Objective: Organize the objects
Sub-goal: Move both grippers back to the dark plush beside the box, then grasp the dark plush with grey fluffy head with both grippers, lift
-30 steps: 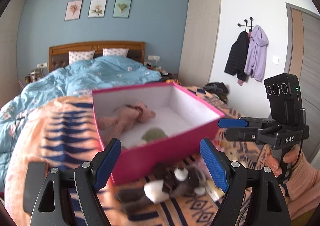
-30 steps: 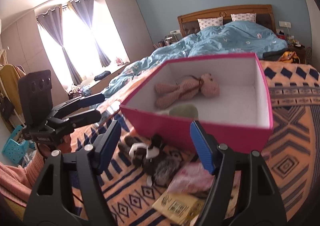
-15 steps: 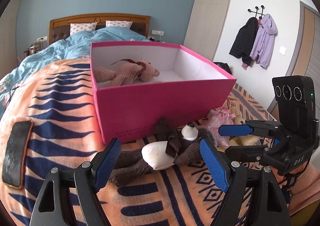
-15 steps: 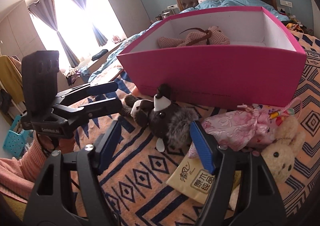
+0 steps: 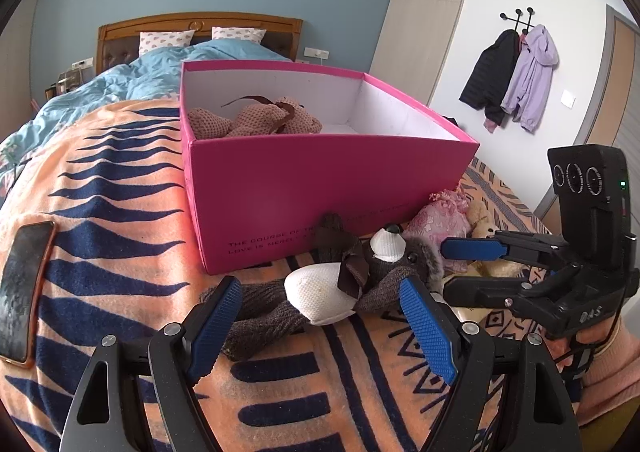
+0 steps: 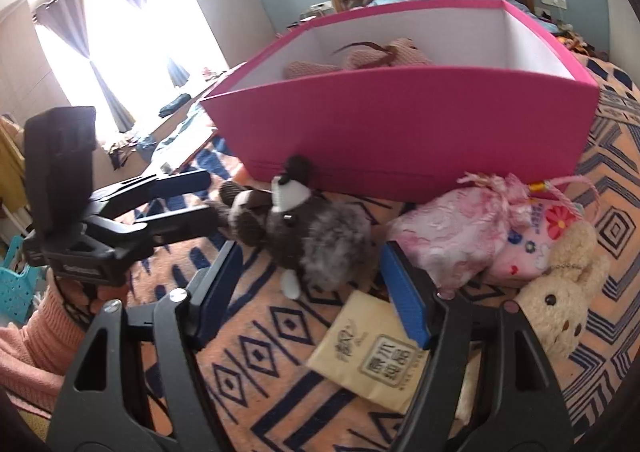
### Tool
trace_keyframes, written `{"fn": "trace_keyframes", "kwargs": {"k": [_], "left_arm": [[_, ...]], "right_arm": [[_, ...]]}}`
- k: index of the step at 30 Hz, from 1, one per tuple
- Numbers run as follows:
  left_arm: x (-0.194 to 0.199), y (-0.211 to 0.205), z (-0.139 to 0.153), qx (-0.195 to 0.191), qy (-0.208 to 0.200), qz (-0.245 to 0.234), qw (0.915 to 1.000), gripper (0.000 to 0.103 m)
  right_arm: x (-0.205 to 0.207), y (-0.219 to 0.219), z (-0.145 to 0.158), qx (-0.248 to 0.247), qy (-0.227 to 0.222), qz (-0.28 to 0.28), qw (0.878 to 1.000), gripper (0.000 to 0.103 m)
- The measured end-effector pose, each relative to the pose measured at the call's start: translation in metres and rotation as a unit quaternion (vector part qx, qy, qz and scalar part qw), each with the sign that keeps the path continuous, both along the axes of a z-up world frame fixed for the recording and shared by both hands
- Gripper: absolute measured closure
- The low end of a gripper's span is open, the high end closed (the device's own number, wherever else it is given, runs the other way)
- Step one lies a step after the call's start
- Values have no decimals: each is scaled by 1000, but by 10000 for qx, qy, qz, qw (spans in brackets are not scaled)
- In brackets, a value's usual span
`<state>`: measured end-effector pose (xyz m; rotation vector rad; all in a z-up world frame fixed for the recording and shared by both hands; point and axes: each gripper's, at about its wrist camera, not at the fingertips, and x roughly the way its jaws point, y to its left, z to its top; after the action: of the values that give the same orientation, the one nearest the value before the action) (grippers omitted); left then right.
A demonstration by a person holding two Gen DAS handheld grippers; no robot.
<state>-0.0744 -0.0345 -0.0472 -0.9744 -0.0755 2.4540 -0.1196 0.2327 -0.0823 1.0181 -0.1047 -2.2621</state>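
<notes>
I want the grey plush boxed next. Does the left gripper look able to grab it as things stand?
Probably yes: the left gripper is open around the grey plush, with nothing between; the right gripper sits near its head.

Bright daylight from the window (image 6: 120, 51), blown out white with glare behind the curtains (image 6: 108, 63). Soft shadows beside the pink box (image 5: 320, 187). Strong fisheye bending, dark corners at edges. Right wrist view slightly soft; left wrist view sharp.
</notes>
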Motion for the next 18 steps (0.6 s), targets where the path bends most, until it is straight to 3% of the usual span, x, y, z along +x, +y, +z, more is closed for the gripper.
{"fn": "trace_keyframes", "kwargs": {"k": [18], "left_arm": [[-3,-3,-8,-13,-226,1,9997,20]], "right_arm": [[-18,-30,-17,333,-70,-96,9994,33]]}}
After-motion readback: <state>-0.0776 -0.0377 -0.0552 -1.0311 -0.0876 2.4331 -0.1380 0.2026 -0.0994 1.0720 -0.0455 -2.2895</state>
